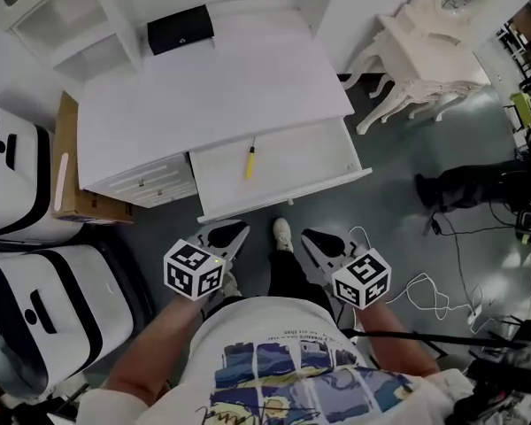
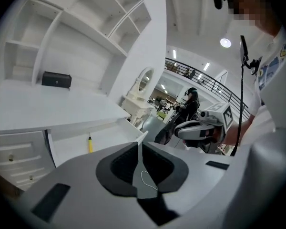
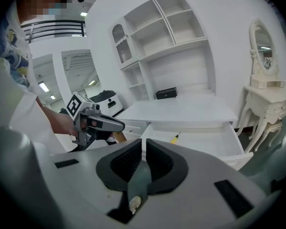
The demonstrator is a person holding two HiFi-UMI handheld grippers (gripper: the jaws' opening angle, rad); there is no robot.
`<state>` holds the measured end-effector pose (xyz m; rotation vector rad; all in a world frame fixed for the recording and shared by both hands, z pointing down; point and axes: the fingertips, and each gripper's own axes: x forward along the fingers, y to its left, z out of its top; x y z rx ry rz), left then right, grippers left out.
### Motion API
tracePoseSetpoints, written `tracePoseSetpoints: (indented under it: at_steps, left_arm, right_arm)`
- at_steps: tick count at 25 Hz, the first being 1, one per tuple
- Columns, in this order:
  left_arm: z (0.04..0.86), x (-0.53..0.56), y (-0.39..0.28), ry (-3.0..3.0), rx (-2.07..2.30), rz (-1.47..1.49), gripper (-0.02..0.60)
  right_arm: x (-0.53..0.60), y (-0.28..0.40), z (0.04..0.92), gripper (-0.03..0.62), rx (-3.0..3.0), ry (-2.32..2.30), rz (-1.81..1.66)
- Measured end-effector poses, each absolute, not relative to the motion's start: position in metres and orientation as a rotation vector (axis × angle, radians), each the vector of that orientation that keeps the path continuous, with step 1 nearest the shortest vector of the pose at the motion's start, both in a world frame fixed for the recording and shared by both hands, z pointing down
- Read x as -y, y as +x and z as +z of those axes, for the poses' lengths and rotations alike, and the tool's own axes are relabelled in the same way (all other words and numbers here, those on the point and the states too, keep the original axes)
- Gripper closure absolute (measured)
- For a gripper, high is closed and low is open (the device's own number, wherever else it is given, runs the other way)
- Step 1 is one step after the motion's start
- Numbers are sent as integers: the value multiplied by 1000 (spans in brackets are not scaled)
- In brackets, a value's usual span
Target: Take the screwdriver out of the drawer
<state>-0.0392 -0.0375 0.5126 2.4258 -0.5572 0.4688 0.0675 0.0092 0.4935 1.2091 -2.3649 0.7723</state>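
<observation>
the yellow screwdriver [image 1: 249, 161] lies in the open drawer [image 1: 323, 153], near its middle. the left gripper [image 1: 237, 233] and right gripper [image 1: 311, 237] hang short of it, jaws together, empty. i'd open one first, then come down across the handle [image 1: 248, 167].

A yellow screwdriver [image 1: 249, 161] lies in the open drawer [image 1: 310, 159], left gripper [image 1: 237, 231] and right gripper [image 1: 311, 236] near its front.

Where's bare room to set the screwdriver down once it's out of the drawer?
The desktop is bare from the black box to its front edge. The drawer is free right of the screwdriver. Cables crowd the floor at right.
</observation>
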Motion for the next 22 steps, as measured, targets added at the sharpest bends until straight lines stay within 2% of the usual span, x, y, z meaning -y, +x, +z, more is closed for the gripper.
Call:
tracePoseSetpoints:
  at_steps: [4, 6, 10, 22]
  left_arm:
    - [540, 82, -12, 2352, 661, 547, 561]
    - [556, 104, 2, 2317, 699, 602, 519]
    - [600, 148, 16, 2235, 803, 724, 511]
    - [724, 213, 18, 1940, 951, 971, 490]
  right_arm:
    - [38, 101, 495, 565, 2400, 1127, 727]
    - [62, 119, 494, 559, 2414, 1085, 697]
    - [98, 154, 502, 474, 2416, 1028, 712]
    - [136, 219, 526, 467, 2364, 906, 785]
